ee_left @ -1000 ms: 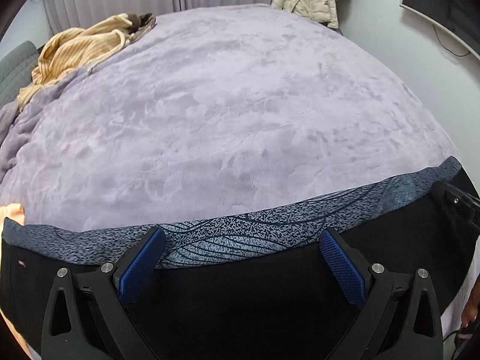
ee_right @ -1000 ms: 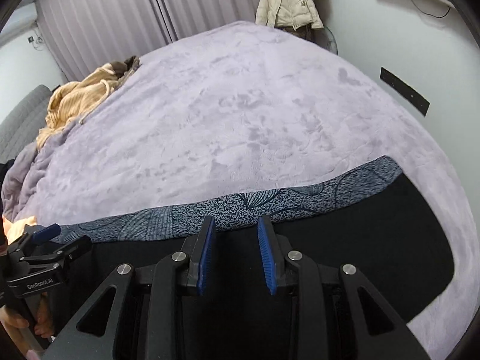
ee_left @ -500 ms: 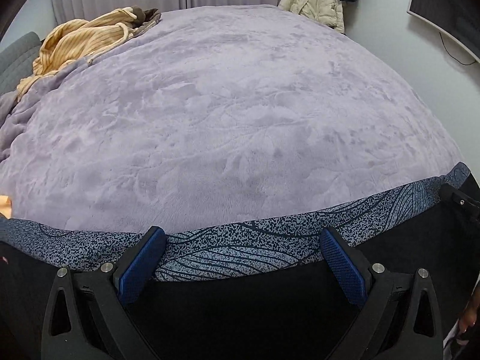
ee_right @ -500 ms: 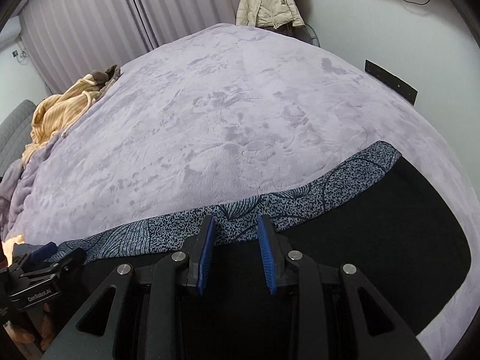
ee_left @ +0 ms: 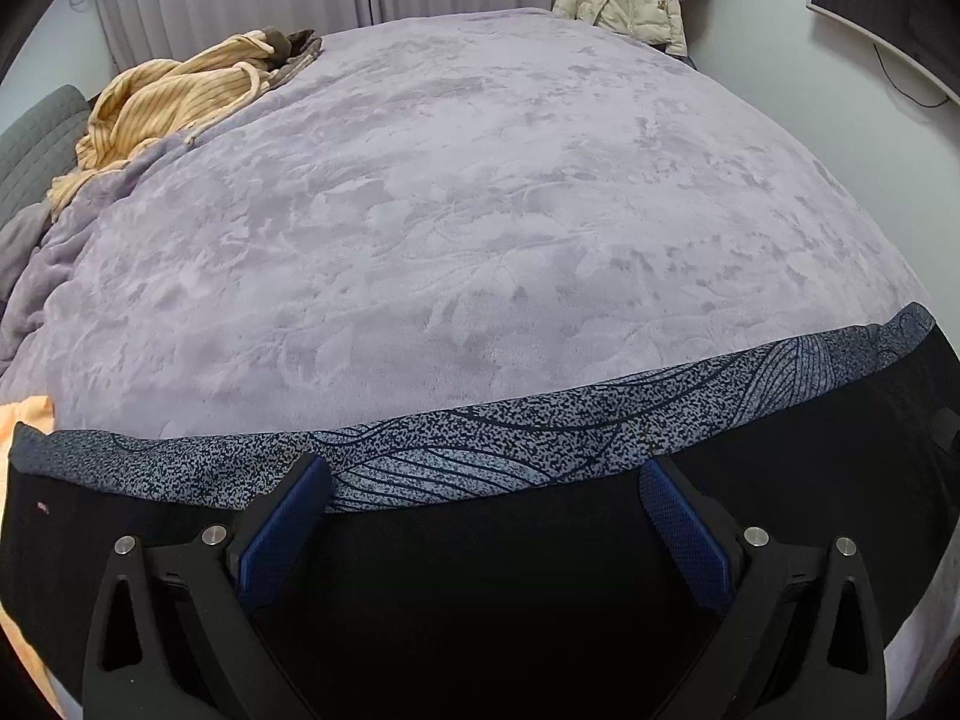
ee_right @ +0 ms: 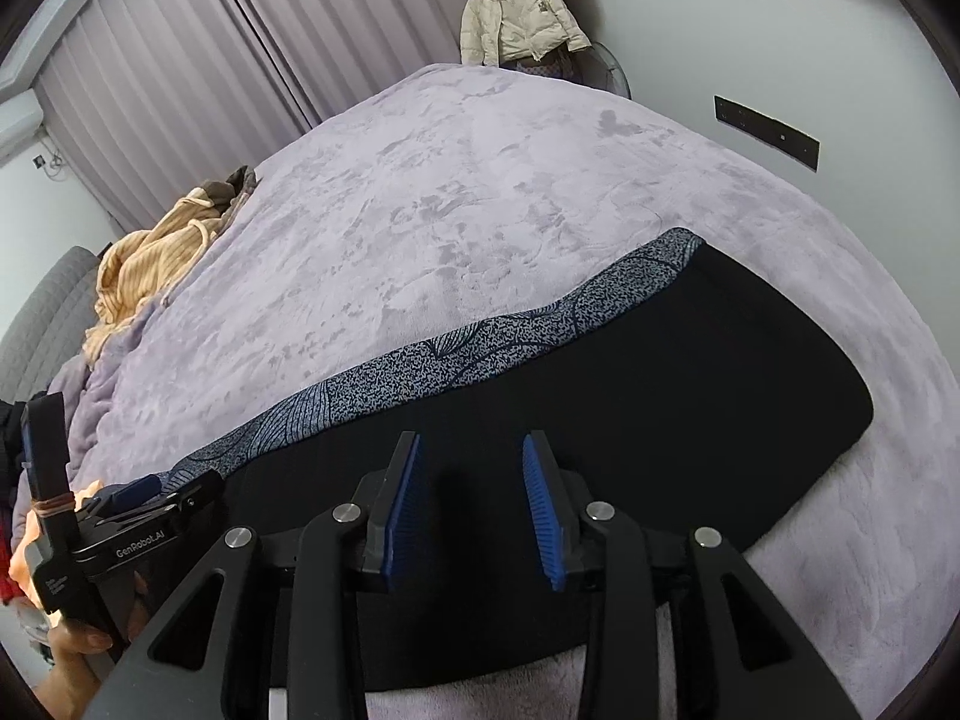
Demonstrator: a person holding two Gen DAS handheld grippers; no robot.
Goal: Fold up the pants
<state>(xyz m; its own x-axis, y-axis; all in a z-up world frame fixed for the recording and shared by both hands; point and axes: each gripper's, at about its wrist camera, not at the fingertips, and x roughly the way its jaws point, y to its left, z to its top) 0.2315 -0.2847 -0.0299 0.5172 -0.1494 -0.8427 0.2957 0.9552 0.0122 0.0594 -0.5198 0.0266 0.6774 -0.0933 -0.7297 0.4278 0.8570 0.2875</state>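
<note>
Right gripper (ee_right: pixel 474 504) sits nearest in its own view, over the black pants (ee_right: pixel 630 396). Its jaws have just been opening; the blue pads (ee_right: pixel 405 510) now stand apart with a clear gap and only flat cloth below them, nothing pinched.

Left gripper (ee_left: pixel 480 516) hovers over the same garment, jaws spread wide, pads (ee_left: pixel 282 525) clear of the fabric with nothing held between them. In the right wrist view this gripper (ee_right: pixel 144 492) shows at the left edge, with a hand (ee_right: pixel 78 654) on its handle.

The pants lie flat along the near edge of the bed, stretched sideways across both views. A speckled grey-blue patterned band (ee_left: pixel 510 438) runs along their far edge, against the blanket.

Beyond them a lilac plush blanket (ee_left: pixel 480 210) covers the bed. On its far left lies a crumpled yellow ribbed garment (ee_left: pixel 174 96), partly over a grey one. A grey quilted headboard or sofa (ee_left: pixel 30 144) edges the left.

Farthest: pleated grey curtains (ee_right: pixel 210 60), a cream puffer jacket (ee_right: pixel 516 18) hanging at the wall, and a dark wall panel (ee_right: pixel 768 132).
</note>
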